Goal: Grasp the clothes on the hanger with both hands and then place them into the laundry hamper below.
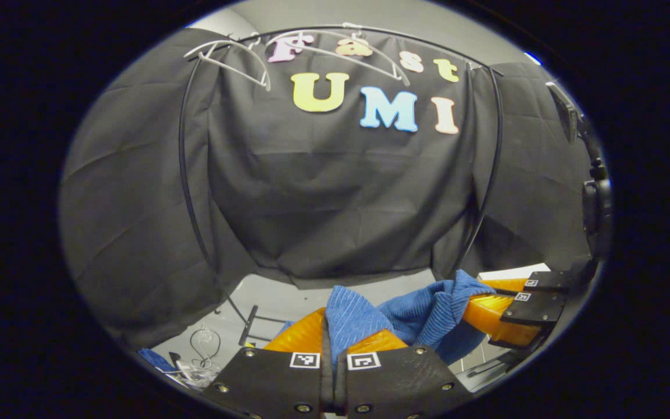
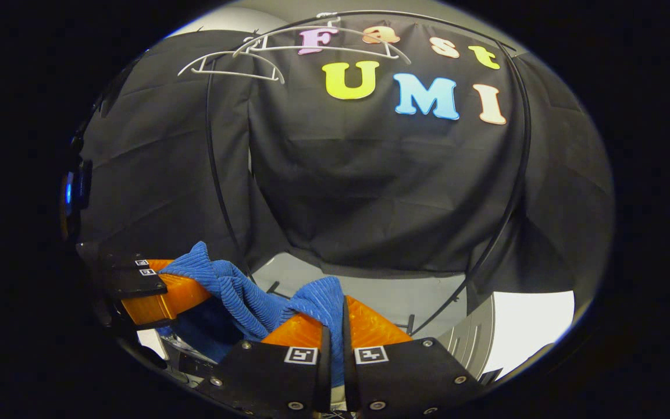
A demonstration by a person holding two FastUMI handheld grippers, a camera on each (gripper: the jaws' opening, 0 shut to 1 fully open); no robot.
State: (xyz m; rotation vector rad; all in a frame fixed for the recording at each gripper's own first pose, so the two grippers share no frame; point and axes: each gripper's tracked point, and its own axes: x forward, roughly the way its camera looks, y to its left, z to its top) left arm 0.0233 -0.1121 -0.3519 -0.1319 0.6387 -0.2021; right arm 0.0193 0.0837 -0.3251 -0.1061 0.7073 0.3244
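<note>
Both tools, left tool [image 1: 333,343] and right tool [image 2: 335,326], pinch the blue cloth [image 1: 393,314]; a loose pinch could drop it outside the hamper.

Blue ribbed garment [image 1: 405,314] bunched, off white hangers [image 1: 242,58], clamped at both ends.

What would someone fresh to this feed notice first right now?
The bright blue ribbed garment low in both views, stretched between the two orange-fingered grippers. The left gripper and the right gripper are each clamped on a bunch of it. Next, the bare white hangers on the black rail up top.
</note>
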